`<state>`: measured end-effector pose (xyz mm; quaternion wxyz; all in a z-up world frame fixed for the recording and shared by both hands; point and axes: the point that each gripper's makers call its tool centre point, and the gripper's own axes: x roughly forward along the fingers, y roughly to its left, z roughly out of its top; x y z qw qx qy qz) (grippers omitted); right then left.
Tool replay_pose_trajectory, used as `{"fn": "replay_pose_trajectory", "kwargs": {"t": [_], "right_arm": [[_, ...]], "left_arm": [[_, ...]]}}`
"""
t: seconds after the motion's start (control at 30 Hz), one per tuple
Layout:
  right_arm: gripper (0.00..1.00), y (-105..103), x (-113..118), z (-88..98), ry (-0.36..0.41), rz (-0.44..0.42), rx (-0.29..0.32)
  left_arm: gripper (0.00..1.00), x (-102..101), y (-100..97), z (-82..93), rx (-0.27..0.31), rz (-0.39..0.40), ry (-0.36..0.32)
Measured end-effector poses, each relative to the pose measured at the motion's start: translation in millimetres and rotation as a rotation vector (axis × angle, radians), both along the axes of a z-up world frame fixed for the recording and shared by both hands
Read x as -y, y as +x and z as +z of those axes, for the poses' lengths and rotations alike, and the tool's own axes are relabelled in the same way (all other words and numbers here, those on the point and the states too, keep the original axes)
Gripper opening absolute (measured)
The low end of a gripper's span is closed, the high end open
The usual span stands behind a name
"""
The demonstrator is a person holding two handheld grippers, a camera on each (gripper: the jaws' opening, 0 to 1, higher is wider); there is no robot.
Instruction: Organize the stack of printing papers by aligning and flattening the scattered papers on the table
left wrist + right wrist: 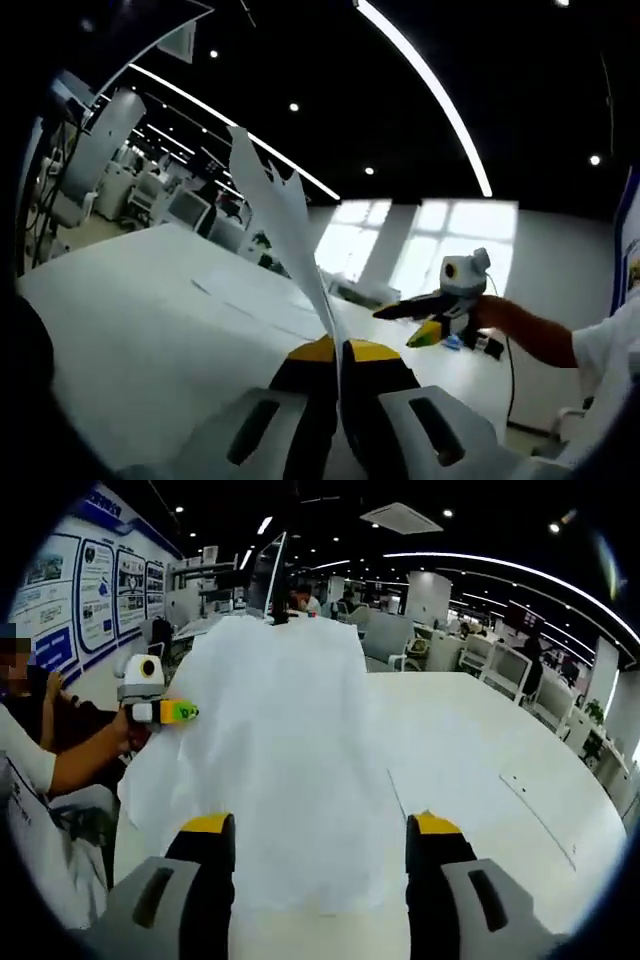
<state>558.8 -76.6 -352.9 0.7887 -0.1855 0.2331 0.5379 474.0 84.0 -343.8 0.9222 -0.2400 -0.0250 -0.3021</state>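
My left gripper (340, 375) pinches the thin white paper sheets (285, 225) edge-on; my right gripper (320, 855) stands open before them. I'd lower them squarely onto the white table (130, 300), then press flat.

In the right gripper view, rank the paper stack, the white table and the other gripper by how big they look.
1. White table, though the paper hides part of it.
2. Paper stack, close to the camera, so its rank against the table is unsure.
3. Left gripper, clearly smallest.

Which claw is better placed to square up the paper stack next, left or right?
Probably the right claw: it is open, facing the flat side of the held-up papers above the table. The left claw is shut on the papers' edge, holding them.
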Motion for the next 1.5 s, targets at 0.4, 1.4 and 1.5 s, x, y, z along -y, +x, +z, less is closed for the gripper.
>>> {"fn": "replay_pose_trajectory", "kwargs": {"t": [0.4, 1.4, 1.5], "right_arm": [[0.53, 38.4, -11.2, 3.3, 0.02, -0.002, -0.069], [0.0, 5.3, -31.8, -10.2, 0.198, 0.067, -0.452], [0.0, 8.0, -25.9, -8.1, 0.191, 0.065, -0.452]], "left_arm": [[0.07, -0.1, 0.1, -1.3, 0.0, 0.002, 0.0], [0.07, 0.2, -2.7, -1.0, -0.003, -0.004, -0.031], [0.07, 1.2, -3.0, -1.4, -0.005, -0.006, -0.031]]}}
